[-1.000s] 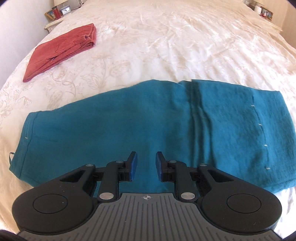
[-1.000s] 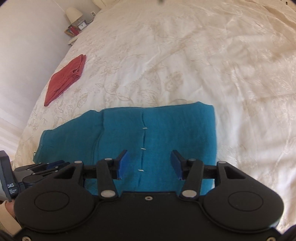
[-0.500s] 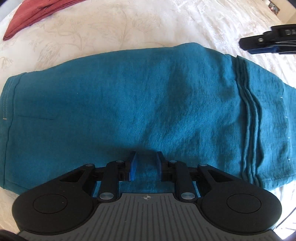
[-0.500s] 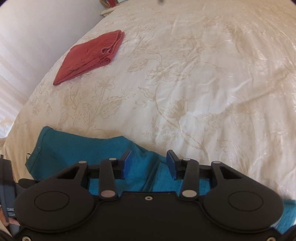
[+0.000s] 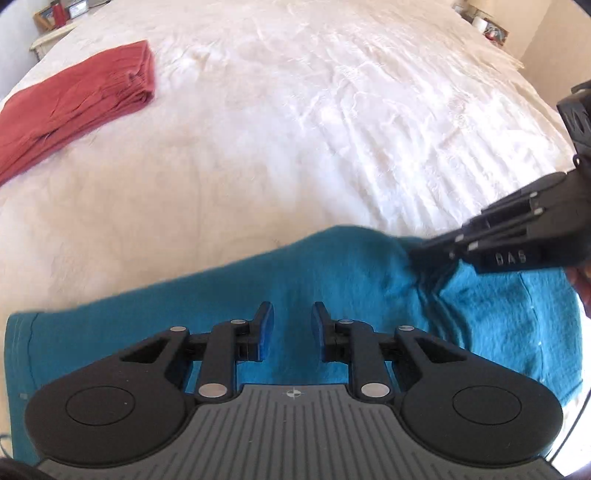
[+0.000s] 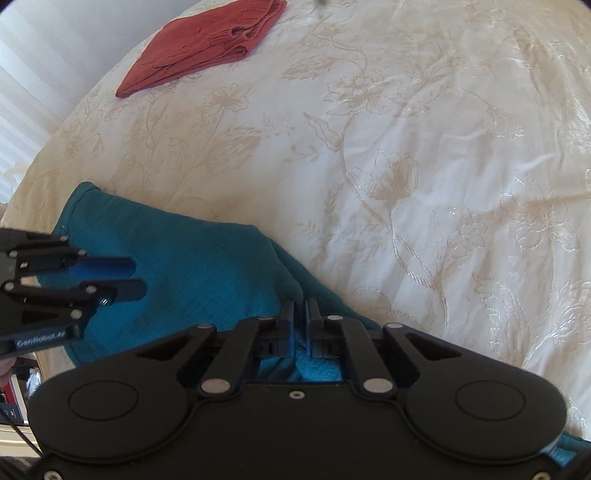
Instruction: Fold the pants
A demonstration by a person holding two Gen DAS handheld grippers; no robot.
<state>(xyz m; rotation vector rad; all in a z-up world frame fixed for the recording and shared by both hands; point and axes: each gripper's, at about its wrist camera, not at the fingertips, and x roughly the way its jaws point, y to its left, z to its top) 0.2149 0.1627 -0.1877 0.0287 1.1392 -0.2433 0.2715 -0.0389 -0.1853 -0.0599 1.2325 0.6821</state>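
The teal pants (image 5: 332,280) lie folded lengthwise across the near part of the white bed. My left gripper (image 5: 292,317) is open above the pants' near middle, holding nothing; it also shows in the right wrist view (image 6: 125,277) over the left part of the cloth. My right gripper (image 6: 301,314) is shut on the teal pants (image 6: 207,266), pinching a bunched fold at their far edge. In the left wrist view the right gripper (image 5: 424,254) lifts that edge at the right.
A folded red garment (image 5: 74,103) lies at the far left of the bed, also visible in the right wrist view (image 6: 207,40). The floral white bedspread (image 6: 406,147) stretches beyond. A nightstand (image 5: 55,22) with small items stands at the far left corner.
My right gripper has closed on the pants' far edge and bunched it up. My left gripper has pulled back and tilted up, still open.
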